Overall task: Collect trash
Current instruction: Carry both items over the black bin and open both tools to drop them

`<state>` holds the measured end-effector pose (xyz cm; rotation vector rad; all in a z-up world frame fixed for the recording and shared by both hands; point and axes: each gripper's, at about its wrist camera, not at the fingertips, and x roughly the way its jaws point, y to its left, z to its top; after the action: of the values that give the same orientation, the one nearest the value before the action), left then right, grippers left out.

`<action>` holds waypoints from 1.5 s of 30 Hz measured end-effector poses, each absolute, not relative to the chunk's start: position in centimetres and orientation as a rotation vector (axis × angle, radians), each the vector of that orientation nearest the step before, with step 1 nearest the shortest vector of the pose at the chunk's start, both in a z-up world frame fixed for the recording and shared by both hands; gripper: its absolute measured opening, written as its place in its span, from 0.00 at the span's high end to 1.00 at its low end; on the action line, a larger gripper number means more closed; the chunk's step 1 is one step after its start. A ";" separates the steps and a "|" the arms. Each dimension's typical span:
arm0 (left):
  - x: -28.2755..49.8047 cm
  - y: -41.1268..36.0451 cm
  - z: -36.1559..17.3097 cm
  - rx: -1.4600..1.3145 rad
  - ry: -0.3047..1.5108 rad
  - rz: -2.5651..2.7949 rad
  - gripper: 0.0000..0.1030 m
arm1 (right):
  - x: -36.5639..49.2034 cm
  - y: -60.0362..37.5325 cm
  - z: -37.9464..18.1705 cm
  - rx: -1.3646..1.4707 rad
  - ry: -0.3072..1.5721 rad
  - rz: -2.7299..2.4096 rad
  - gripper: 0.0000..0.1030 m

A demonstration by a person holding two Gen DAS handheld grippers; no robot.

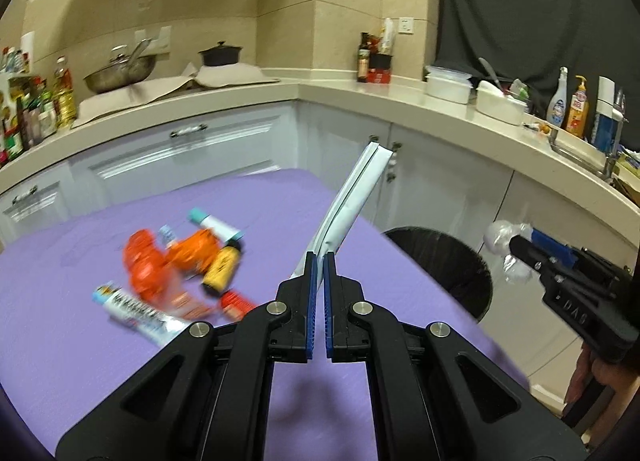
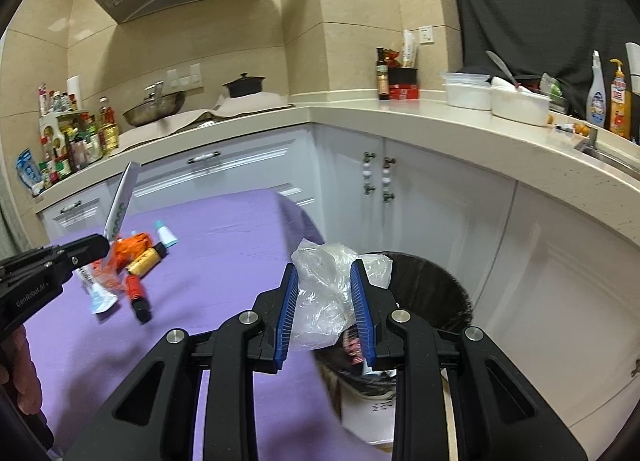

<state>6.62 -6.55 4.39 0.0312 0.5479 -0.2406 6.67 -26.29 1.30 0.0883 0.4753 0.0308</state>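
- Kitchen corner, purple-covered table [image 1: 100, 341] in front of white cabinets [image 2: 256, 177], black-lined trash bin [image 2: 436, 293] just past the table's right edge.
- Left gripper [image 1: 320, 261] clamped narrow on a flattened white tube [image 1: 352, 201], lifted clear of the cloth and angled toward the bin.
- Right gripper [image 2: 326, 281] pinching a crumpled clear plastic bag [image 2: 332, 293], held at the bin's rim, jaws partly apart around the wad.
- Partly done by the look of it: some wrappers already inside the bin; two pieces in hand, not yet dropped.
- Left on the table: orange wrappers [image 1: 160, 261], small yellow bottle [image 1: 222, 269], teal-capped tube [image 1: 216, 225], toothpaste tube [image 1: 136, 313], red item [image 1: 236, 303], bunched together.
- Open cloth all around the pile; bin mouth unobstructed; cabinet fronts near behind the bin, table edge close beneath both grippers.
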 end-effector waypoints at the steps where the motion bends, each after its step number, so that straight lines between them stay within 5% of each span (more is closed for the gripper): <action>1: 7.1 -7.4 4.5 0.040 0.544 -0.247 0.97 | 6.8 -26.6 1.3 0.089 0.471 0.024 0.73; 29: 17.7 -21.0 0.3 0.151 0.639 -0.346 0.96 | 14.4 -33.9 -3.0 0.157 0.519 -0.076 0.72; 31: 18.2 -21.5 -0.1 0.159 0.654 -0.360 0.95 | 14.8 -34.3 -3.4 0.166 0.518 -0.080 0.63; 33: 18.6 -21.7 -0.6 0.169 0.667 -0.366 0.88 | 15.1 -34.4 -3.7 0.167 0.515 -0.091 0.53; 36: 18.8 -21.6 -0.8 0.161 0.671 -0.367 0.64 | 15.2 -34.5 -3.9 0.172 0.513 -0.103 0.53; 45: 17.5 -19.2 0.9 0.138 0.635 -0.341 0.54 | 13.8 -33.6 -2.5 0.175 0.495 -0.094 0.49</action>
<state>17.46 -19.17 0.90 0.1383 0.6347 -0.3407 13.84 -33.64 -2.54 0.1748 0.4947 -0.0945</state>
